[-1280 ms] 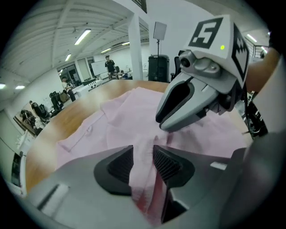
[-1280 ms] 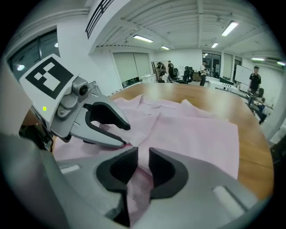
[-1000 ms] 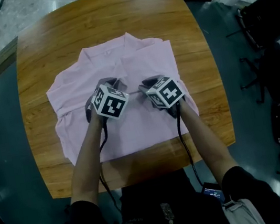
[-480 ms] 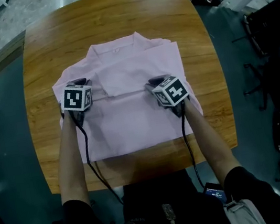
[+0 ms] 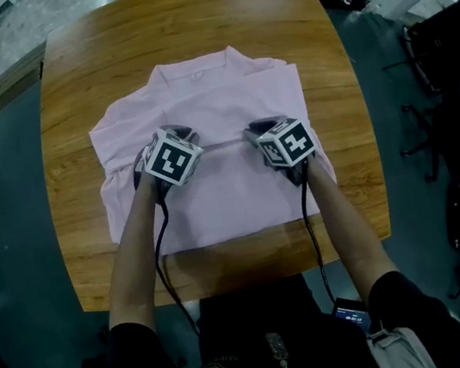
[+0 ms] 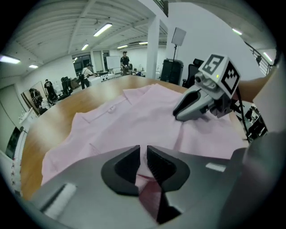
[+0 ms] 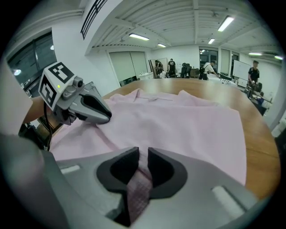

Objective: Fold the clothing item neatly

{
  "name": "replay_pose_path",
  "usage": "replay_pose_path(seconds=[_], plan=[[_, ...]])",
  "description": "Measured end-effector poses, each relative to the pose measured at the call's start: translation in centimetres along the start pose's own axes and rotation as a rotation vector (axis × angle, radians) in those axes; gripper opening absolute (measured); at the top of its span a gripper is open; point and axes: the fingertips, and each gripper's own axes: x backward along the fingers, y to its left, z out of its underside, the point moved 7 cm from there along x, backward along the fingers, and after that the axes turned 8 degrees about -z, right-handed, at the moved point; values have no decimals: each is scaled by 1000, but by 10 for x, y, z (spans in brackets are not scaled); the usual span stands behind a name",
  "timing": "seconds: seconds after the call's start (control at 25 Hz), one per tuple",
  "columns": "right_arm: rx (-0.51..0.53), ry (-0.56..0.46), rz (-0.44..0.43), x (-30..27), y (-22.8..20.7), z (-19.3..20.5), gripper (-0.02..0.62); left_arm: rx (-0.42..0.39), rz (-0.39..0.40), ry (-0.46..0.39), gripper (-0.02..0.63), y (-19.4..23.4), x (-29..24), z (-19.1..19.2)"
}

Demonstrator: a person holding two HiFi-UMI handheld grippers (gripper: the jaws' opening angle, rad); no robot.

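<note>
Left hand-held gripper (image 5: 176, 133) is back in from the left margin of the pink shirt (image 5: 216, 102), where it was half a second ago, and now sits near the garment's middle; the right hand-held gripper (image 5: 261, 128) has not shifted. Shirt lies flat at the centre of the wooden desk (image 5: 66, 92), collar (image 5: 226, 55) toward the far edge, hem toward the near edge where the person stands. A straight crease (image 5: 223, 142) runs across the cloth between the two tools. Left jaws have just been closing: only a thin slit between them, with pink fabric caught in it. Right jaws likewise nearly together, pinching a ridge of the same fabric. Both tools tilt down onto the cloth, side by side, well apart. The shirt's left sleeve (image 5: 106, 147) is rumpled, toward the desk's left edge.
</note>
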Motion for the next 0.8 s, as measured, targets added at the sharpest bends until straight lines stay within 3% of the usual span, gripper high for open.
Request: replay_pose_path(seconds=[0.16, 0.32, 0.52, 0.8], plan=[[-5, -6, -18, 2, -1, 0, 66, 17, -22, 31, 57, 5, -4, 12], [-24, -61, -27, 22, -4, -11, 66, 63, -61, -47, 57, 34, 22, 11], [27, -96, 13, 37, 4, -49, 66, 137, -139, -132, 27, 81, 58, 9], [146, -134, 33, 43, -18, -120, 67, 82, -160, -108, 51, 120, 43, -21]])
